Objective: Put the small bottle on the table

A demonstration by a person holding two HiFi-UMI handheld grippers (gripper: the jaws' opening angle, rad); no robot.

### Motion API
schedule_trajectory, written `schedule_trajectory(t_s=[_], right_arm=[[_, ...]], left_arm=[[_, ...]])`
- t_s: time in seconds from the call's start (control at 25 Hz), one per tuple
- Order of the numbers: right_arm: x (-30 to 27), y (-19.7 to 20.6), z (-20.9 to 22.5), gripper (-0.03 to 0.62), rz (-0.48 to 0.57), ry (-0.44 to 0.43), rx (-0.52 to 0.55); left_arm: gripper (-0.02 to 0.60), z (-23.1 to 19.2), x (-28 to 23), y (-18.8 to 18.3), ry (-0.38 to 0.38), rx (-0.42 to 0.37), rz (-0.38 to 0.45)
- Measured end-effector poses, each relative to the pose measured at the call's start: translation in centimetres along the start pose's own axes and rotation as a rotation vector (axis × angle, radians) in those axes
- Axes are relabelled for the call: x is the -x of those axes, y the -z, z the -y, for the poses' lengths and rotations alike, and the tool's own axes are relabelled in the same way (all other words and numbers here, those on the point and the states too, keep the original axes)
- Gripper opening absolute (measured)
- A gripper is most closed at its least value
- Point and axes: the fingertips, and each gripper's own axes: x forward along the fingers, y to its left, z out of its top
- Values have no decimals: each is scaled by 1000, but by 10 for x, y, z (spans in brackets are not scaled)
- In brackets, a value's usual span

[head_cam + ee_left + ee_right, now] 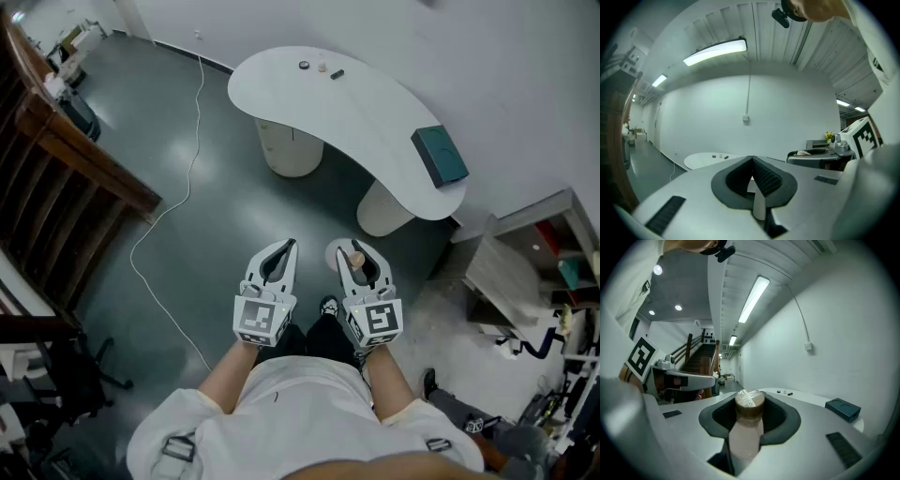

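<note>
Grey floor (216, 253) lies between you and the white table (309, 108), which is well ahead, so the main risks are in the carry. Your right gripper (354, 251) has its fingers closed on the small bottle (744, 437). The bottle lies lengthwise between them, with its wrapped cap (750, 401) pointing forward toward the tips. Your left gripper (279, 251) has its fingers pressed together on nothing.

The bottle's body looks smooth, and the fingers seem to clamp it along its sides. If you dip that hand further or jolt it as you walk, the bottle may slide out nose first and drop to the floor. Keep the hand level and the squeeze steady.

Watch the white cable (192, 150) that snakes across the floor to your left. It runs up toward the near end of the table and could catch a foot if you drift that way.

At the table, the bottle sits on its side in the grip. If you let go without turning it upright, it will likely roll, and the curved edge is close on every side. Set it on bare top, away from the teal box (439, 155) and the small bits (322, 67) at the far end, so that you don't knock them.
</note>
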Motion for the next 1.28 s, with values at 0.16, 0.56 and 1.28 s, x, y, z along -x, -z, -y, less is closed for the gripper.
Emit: schedule_trajectory(t_s=[0.16,0.56,1.28], right_arm=[[-8,-2,5,114,14,10,-3],[9,-3,24,114,-6,44,15],[-43,-13,-22,114,-10,22,-46]], left_arm=[[12,-2,-9,0,6,-14,5],[12,17,-19,1,18,-2,15],[12,-56,8,15,10,44,-5]])
